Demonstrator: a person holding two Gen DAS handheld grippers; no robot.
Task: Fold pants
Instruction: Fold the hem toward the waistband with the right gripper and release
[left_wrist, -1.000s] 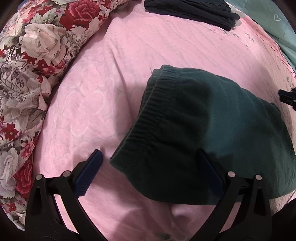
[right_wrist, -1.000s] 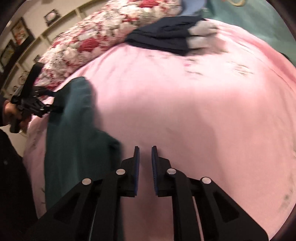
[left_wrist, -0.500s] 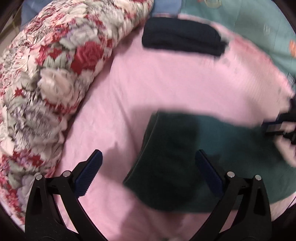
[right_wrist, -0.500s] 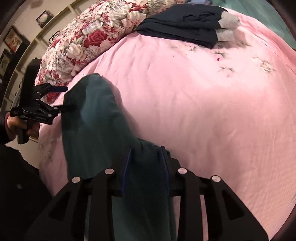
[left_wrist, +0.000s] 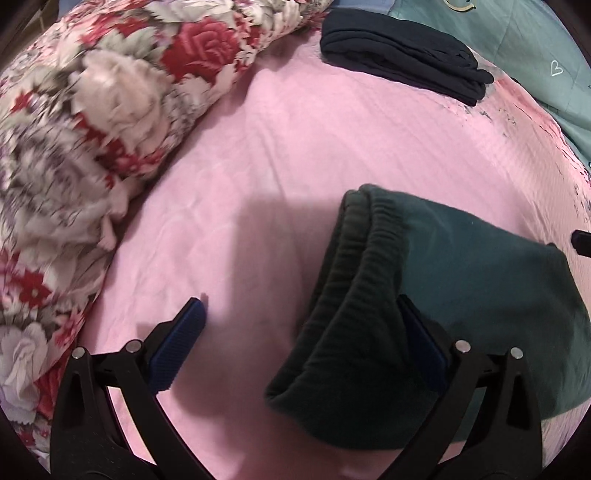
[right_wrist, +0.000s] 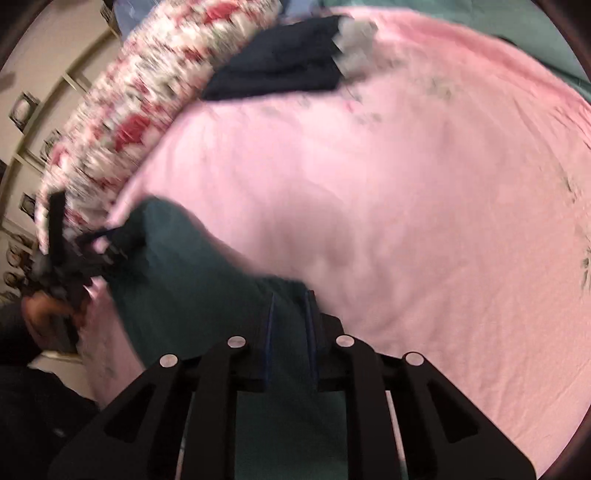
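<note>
Dark green pants (left_wrist: 461, 277) lie on the pink bedsheet (left_wrist: 332, 147), with the elastic waistband bunched toward the left. My left gripper (left_wrist: 299, 302) stands wide open around the waistband's near corner. Its right finger is tucked against the fabric, and its left finger rests over bare sheet. In the right wrist view the pants (right_wrist: 177, 266) stretch from the left gripper (right_wrist: 74, 258), held in a hand, down to my right gripper (right_wrist: 290, 295). The right gripper's jaws are closing, with a fold of the green fabric pinched between the pads. The right wrist view is blurred.
A rolled floral quilt (left_wrist: 92, 147) borders the sheet on the left. Folded dark clothes (left_wrist: 399, 66) lie at the far side, and a teal blanket (left_wrist: 517, 48) lies beyond them. Framed pictures (right_wrist: 22, 110) hang on the wall at left.
The right gripper, shut and empty over the sheet a second ago, now has the green fabric between its pads and has rolled. The left gripper stayed open and shifted along the waistband.
</note>
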